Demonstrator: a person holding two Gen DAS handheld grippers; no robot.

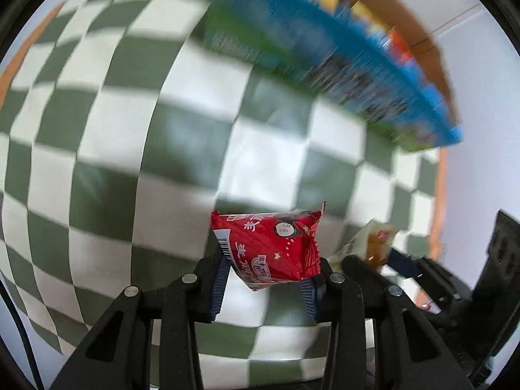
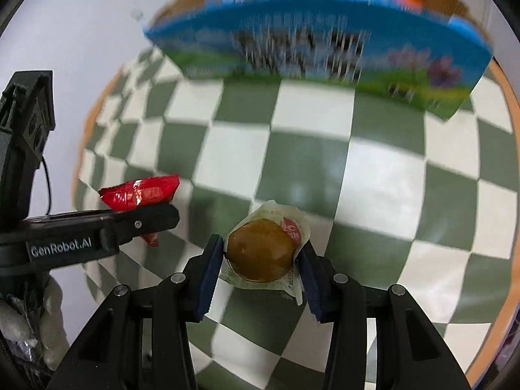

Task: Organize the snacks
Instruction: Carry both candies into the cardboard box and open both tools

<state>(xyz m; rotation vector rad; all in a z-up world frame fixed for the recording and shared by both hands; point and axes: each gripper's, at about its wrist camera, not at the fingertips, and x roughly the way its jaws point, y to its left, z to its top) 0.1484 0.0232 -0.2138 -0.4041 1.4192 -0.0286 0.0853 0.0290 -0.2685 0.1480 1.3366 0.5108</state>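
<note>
I have a snack in each gripper: my left gripper (image 1: pixel 265 281) is clamped on the red packet (image 1: pixel 269 250), and my right gripper (image 2: pixel 261 271) is clamped on the clear-wrapped brown snack (image 2: pixel 261 250), both lifted above the checkered cloth (image 1: pixel 113 162). Ahead stands the blue box (image 2: pixel 318 48), which already holds some blurred, colourful packs. I judge both pickups done; carrying these two across and dropping them into the box is still left.
</note>
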